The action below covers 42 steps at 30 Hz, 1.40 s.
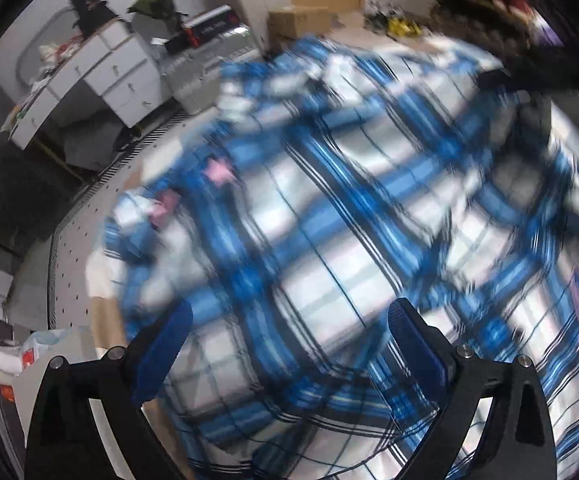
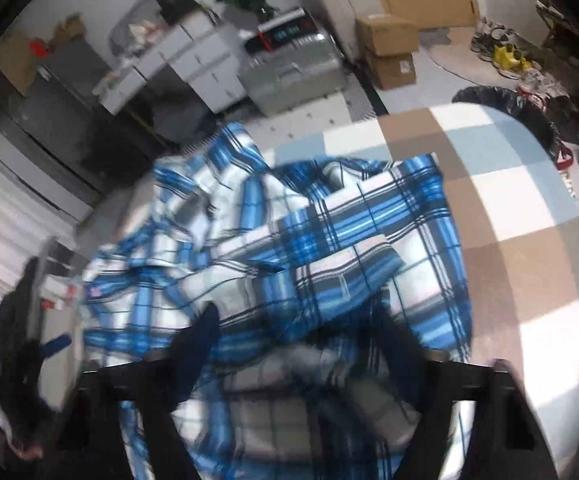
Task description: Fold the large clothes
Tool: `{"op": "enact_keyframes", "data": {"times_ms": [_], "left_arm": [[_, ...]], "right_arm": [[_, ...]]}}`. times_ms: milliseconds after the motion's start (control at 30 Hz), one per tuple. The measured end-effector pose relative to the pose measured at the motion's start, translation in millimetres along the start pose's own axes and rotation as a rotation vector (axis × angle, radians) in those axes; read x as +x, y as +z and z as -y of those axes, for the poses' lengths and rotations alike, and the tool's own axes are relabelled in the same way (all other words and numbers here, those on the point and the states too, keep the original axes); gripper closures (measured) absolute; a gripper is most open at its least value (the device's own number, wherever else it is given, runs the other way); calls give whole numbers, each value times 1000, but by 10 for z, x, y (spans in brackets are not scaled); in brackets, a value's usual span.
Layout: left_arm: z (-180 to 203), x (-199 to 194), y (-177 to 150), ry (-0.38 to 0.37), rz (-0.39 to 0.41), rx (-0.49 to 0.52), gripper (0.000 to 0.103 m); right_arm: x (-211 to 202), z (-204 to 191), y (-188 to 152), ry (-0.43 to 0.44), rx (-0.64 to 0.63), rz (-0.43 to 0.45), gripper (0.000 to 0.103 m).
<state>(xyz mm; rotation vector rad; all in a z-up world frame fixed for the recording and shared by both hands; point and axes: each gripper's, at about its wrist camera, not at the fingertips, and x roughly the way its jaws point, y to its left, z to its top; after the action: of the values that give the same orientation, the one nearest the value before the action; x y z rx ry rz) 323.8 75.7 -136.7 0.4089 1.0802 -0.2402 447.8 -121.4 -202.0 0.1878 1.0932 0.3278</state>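
A large blue, white and black plaid shirt lies crumpled on the table and fills most of the blurred left wrist view. My left gripper hangs just above it, its blue-padded fingers wide apart with nothing pinched between them. In the right wrist view the same shirt lies bunched, with one folded flap on top, on a brown, white and pale blue checked tablecloth. My right gripper is low over the near part of the shirt, its dark fingers apart and blurred.
Beyond the table stand white drawer units, a grey case and cardboard boxes. A black bin and several shoes sit at the right. The bare tablecloth stretches to the right of the shirt.
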Motion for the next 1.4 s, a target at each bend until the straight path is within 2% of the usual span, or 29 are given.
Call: {"op": "enact_keyframes", "data": {"times_ms": [33, 133, 233, 267, 367, 400, 500, 567, 600, 667, 733, 767, 833, 867, 900, 967, 1100, 1133, 1167, 1200, 1233, 1267, 1300, 1367, 1400], "left_arm": [[35, 29, -27, 9, -16, 9, 6], [-8, 74, -99, -5, -35, -12, 6], [-113, 77, -137, -49, -46, -75, 6], [-151, 55, -144, -59, -43, -92, 6], [-262, 12, -158, -88, -29, -136, 7], [-301, -19, -168, -111, -27, -149, 6], [-343, -55, -175, -149, -22, -150, 7], [-338, -112, -180, -148, -13, -138, 7], [-335, -151, -194, -154, -9, -134, 6], [-337, -237, -219, -159, 1, -137, 7], [-345, -325, -248, -167, 19, -144, 7], [-327, -348, -281, -167, 28, -148, 7], [-325, -422, -207, -169, 62, -142, 6], [-307, -413, -169, -154, 72, -141, 6], [-254, -388, -153, -142, 78, -143, 6], [-221, -318, 25, -131, 85, -147, 6], [-248, 72, 335, -114, 37, -180, 6], [-274, 142, 419, -138, 24, -202, 7], [-323, 153, 410, -157, 22, -213, 7], [-351, 261, 515, -150, 9, -222, 7], [-388, 383, 577, -131, -20, -236, 7], [-406, 456, 552, -137, -48, -253, 7], [-446, 565, 542, -157, -85, -267, 7], [-508, 781, 520, -162, -157, -270, 5], [-534, 779, 525, -153, -153, -260, 5]], "right_arm": [[-47, -32, -2, 4, -12, 28, 100], [-452, -114, -117, 67, -103, 196, 99], [-949, -211, -370, 67, -223, 323, 99], [-1042, -236, -439, 66, -244, 341, 99], [-1156, -189, -767, 42, -260, 297, 99], [-1110, -158, -876, 23, -252, 261, 99], [-724, 33, -1090, -93, -185, 73, 95], [-593, 197, -1134, -112, -131, 29, 91], [-602, 232, -1139, -117, -127, 36, 80], [-742, 250, -1110, -149, -111, 70, 69], [-978, 209, -1066, -201, -111, 132, 68], [-1082, 186, -1060, -194, -112, 160, 63], [-1323, 75, -1015, -188, -134, 246, 60], [-1430, -14, -990, -183, -151, 300, 52], [-1463, -108, -956, -152, -176, 330, 36], [-1340, -266, -884, -139, -230, 314, 28], [-608, -406, -682, -183, -258, 171, 30], [-397, -359, -640, -196, -236, 129, 30], [-254, -297, -658, -217, -223, 98, 36], [-50, -221, -640, -261, -205, 48, 47], [87, -149, -625, -291, -186, 20, 51], [68, -167, -627, -309, -206, 72, 53], [74, -189, -611, -350, -221, 77, 53], [9, -201, -597, -336, -197, 73, 53], [-91, -237, -610, -322, -200, 113, 54]]}}
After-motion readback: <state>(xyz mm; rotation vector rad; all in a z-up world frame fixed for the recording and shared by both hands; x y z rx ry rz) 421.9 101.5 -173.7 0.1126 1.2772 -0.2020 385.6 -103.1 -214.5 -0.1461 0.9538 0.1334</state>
